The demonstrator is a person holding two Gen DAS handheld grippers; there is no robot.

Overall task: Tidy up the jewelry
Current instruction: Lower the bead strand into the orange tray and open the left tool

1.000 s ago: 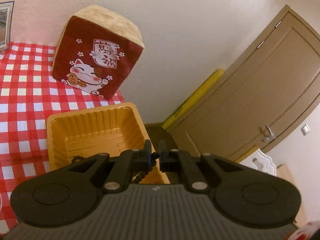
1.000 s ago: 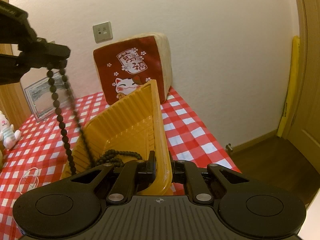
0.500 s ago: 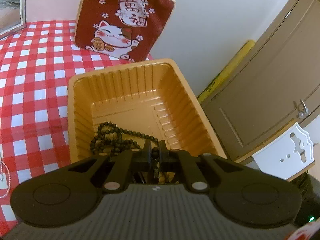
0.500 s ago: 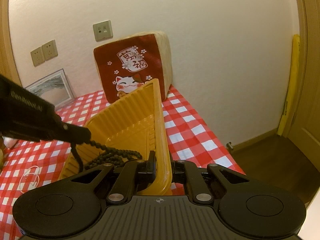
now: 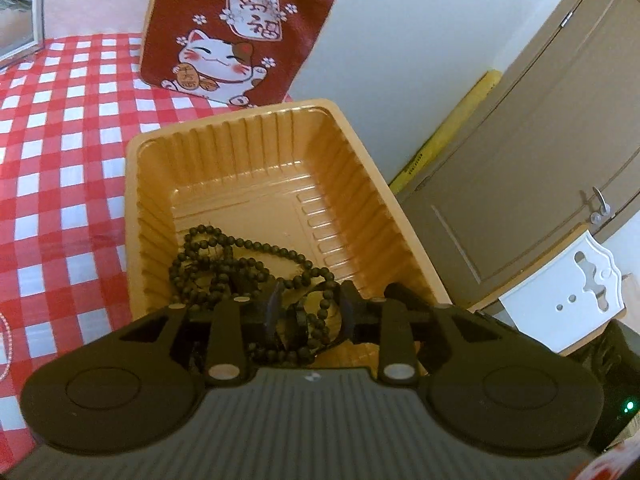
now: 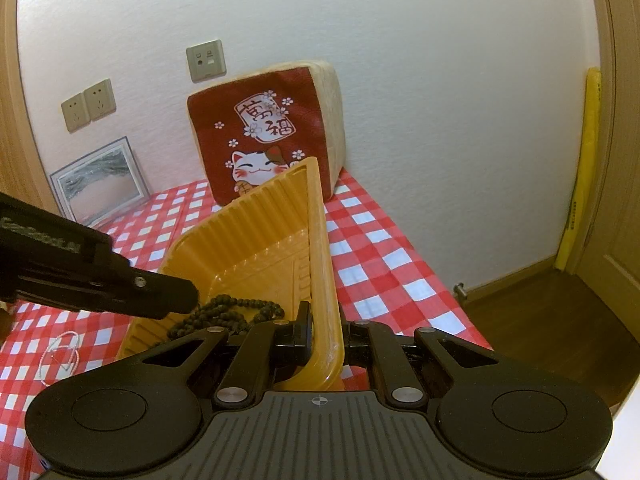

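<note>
A dark beaded necklace (image 5: 224, 264) lies piled in the near end of an orange plastic tray (image 5: 156, 184) on the red checked tablecloth. My left gripper (image 5: 308, 312) is open, low over the tray's near end, with beads lying between its fingers. My right gripper (image 6: 326, 330) is shut on the tray's right wall (image 6: 320, 248) and holds it. In the right wrist view the necklace (image 6: 228, 312) shows inside the tray, and the left gripper (image 6: 168, 294) reaches in from the left.
A red lucky-cat cushion (image 5: 236, 32) stands against the wall behind the tray. A framed picture (image 6: 100, 182) leans at the back left. A thin pale chain (image 6: 60, 354) lies on the cloth left of the tray. The table edge (image 6: 432, 280) drops off to the right.
My left gripper came down from above the tray, lowered the hanging necklace into it and opened its jaws. The right gripper and tray stayed put.
</note>
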